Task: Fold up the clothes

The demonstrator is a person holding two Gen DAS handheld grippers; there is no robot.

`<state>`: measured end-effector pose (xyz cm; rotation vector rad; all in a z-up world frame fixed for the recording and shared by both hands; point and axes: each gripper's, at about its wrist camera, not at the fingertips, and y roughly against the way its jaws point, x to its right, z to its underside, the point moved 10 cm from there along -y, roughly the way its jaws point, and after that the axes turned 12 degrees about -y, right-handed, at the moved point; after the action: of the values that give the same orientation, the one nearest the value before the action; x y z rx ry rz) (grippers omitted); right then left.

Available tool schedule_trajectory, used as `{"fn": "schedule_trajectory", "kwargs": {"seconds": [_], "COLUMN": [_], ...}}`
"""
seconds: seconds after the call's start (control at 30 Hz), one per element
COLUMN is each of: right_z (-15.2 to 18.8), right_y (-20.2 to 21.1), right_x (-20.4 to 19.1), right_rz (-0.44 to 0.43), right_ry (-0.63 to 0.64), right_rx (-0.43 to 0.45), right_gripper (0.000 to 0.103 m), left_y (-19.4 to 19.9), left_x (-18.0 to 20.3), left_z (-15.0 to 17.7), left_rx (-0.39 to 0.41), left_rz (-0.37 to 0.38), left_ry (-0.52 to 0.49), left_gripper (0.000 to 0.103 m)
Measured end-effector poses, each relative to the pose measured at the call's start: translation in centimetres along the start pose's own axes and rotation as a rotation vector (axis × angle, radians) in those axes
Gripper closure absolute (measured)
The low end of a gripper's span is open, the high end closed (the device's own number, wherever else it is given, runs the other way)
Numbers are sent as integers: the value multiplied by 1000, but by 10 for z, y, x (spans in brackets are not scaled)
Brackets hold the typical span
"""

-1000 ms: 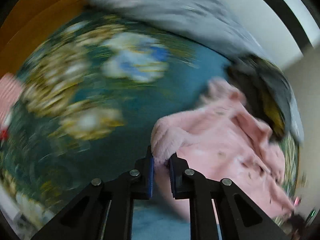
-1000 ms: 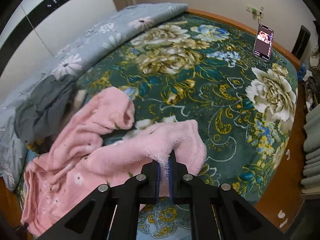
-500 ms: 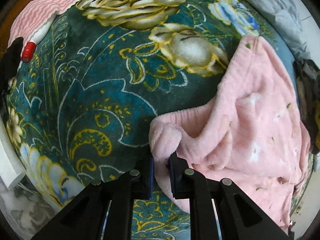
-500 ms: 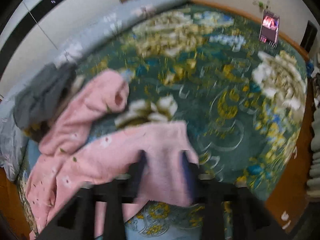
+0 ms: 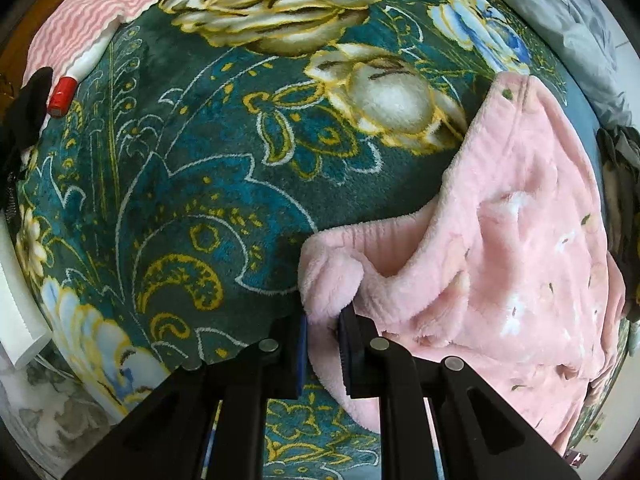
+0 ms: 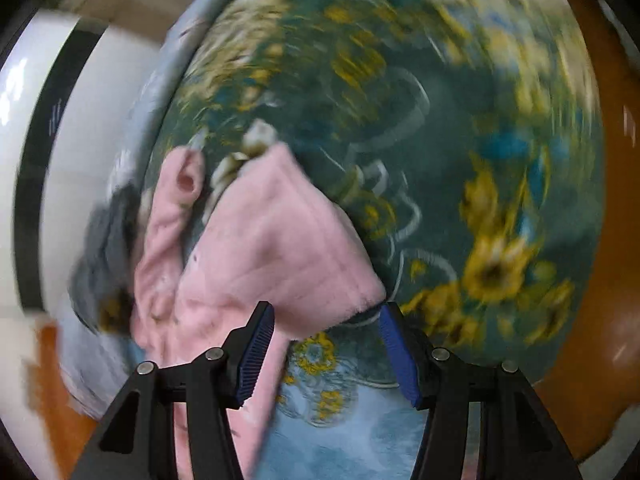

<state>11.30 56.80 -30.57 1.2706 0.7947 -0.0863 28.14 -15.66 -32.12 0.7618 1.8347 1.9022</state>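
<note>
On the bed (image 5: pixel 208 184), over its teal flowered blanket, a pink fleece garment (image 5: pixel 520 264) lies partly spread, with loose folds and a sleeve trailing off toward a grey quilt (image 5: pixel 560 8) at the far edge. The left claw (image 5: pixel 323 354) is closed nearly tight on a plush corner of the garment, the fabric bunching up between its pads; holding an edge this way would let the person draw that side taut or carry it across the body of the cloth. The right claw (image 6: pixel 326 354) stands wide open with nothing in it, just above the garment's near edge (image 6: pixel 320 288); its view is smeared by motion, so detail there is poor. A pink-and-white striped cloth (image 5: pixel 84 24) sits apart at the bed's far corner, and a dark grey garment (image 6: pixel 100 248) lies bunched beside the pink one. Judging by the rumpled lie, the fold is not yet neat.
</note>
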Motion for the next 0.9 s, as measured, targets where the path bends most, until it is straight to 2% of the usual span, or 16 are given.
{"fn": "schedule_trajectory", "kwargs": {"seconds": [0.13, 0.17, 0.2, 0.23, 0.27, 0.37, 0.43, 0.47, 0.5, 0.6, 0.67, 0.73, 0.83, 0.9], "right_z": [-12, -15, -18, -22, -26, -44, -64, -71, -75, -81, -88, -93, -100, -105], "right_y": [-13, -15, -16, -17, -17, -2, 34, 58, 84, 143, 143, 127, 105, 90], "right_x": [5, 2, 0, -4, -7, -39, -88, -113, -138, -173, -156, -139, -114, -98], "right_rz": [-56, -71, -78, -59, -40, -48, -90, -137, -201, -298, -209, -135, -23, 51], "right_ry": [-129, -151, -169, -175, -181, -121, 34, 108, 176, 322, 354, 345, 330, 320], "right_rx": [27, 33, 42, 50, 59, 105, 202, 250, 293, 409, 452, 435, 408, 390], "right_gripper": [45, 49, 58, 84, 96, 97, 97, 97, 97, 98, 98, 97, 97, 97], "left_y": [4, 5, 6, 7, 8, 16, 27, 38, 35, 26, 20, 3, 1, 5], "left_x": [6, 8, 9, 11, 12, 17, 22, 23, 19, 7, -1, -1, 6, 9], "left_z": [3, 3, 4, 4, 5, 3, 0, -2, -3, -5, -7, 1, -6, -12], "left_rx": [2, 3, 3, 4, 4, 22, 49, 77, 72, 58, 47, -5, -9, -3], "left_rz": [-5, -7, -8, -9, -11, -1, 18, 42, 39, 29, 21, -2, -19, -5], "left_ry": [6, 8, 10, 11, 13, 21, 26, 25, 16, -8, -25, -46, -76, -66], "left_gripper": [89, 89, 89, 89, 89, 89, 89, 89, 89, 89, 89, 89, 89, 88]}}
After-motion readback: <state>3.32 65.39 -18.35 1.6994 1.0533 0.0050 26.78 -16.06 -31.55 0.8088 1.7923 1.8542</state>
